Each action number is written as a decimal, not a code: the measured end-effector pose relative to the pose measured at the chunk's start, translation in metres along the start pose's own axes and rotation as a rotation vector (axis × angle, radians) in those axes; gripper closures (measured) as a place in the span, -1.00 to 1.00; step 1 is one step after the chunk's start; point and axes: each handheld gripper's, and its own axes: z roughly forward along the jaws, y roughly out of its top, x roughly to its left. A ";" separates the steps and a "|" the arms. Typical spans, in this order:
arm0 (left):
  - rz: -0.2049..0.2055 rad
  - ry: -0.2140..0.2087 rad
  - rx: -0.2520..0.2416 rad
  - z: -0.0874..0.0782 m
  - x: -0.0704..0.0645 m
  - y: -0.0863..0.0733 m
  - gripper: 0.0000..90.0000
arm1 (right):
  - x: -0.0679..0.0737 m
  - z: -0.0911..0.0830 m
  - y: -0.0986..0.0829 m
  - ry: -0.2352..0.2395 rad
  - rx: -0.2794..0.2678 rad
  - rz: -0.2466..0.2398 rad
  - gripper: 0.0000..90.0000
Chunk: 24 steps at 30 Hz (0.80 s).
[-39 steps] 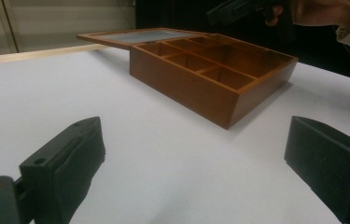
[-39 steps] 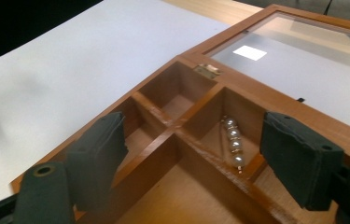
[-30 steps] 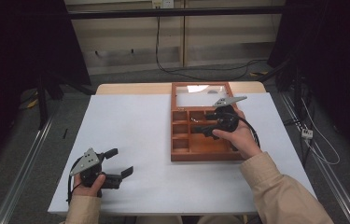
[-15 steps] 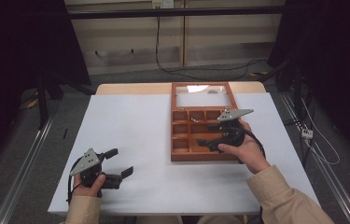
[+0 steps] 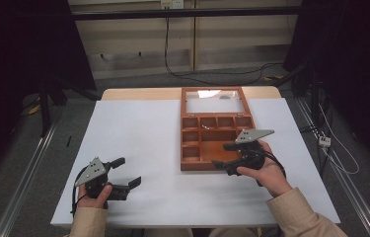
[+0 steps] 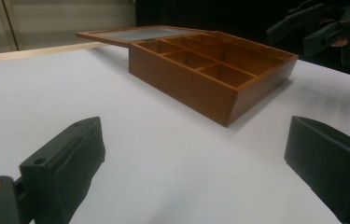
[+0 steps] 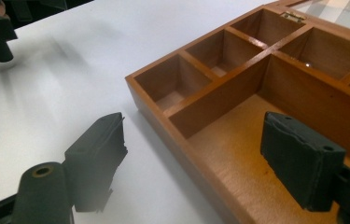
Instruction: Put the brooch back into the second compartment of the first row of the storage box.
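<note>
A brown wooden box [image 5: 192,140] with several compartments stands right of the table's middle, its glass lid [image 5: 214,103] folded back flat behind it. The compartments I can see hold nothing. My right gripper [image 5: 222,155] hovers open at the box's near edge. In the right gripper view one jaw is outside the front wall [image 7: 219,93] and the other is over the large near compartment, with the gripper [image 7: 191,123] empty. My left gripper [image 5: 126,172] rests open near the table's front left, well apart from the box [image 6: 210,70]. Nothing lies between its jaws [image 6: 193,135].
The white table [image 5: 138,128] has a pale wooden strip along its far edge. Metal rails run along the floor on both sides, and cables trail at the right and behind. The right gripper [image 6: 322,28] appears beyond the box in the left gripper view.
My right gripper has drawn back from over the box's middle compartments to its near edge and now points left. The left gripper has stayed put.
</note>
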 end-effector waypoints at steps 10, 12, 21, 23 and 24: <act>-0.002 -0.002 0.000 0.000 -0.001 0.000 -0.90 | 0.004 -0.008 -0.021 -0.003 0.001 -0.004 -0.52; 0.001 -0.003 0.002 0.000 -0.001 0.000 -0.90 | 0.004 -0.009 -0.025 -0.005 0.000 -0.006 -0.52; 0.003 -0.003 0.004 0.001 -0.001 0.000 -0.90 | 0.006 -0.015 -0.039 0.002 -0.011 -0.014 -0.52; 0.003 -0.002 0.004 0.001 -0.001 0.000 -0.90 | 0.006 -0.017 -0.043 -0.002 -0.009 -0.017 -0.52; 0.004 -0.001 0.005 0.000 -0.001 0.000 -0.90 | 0.006 -0.018 -0.045 0.000 -0.006 -0.016 -0.52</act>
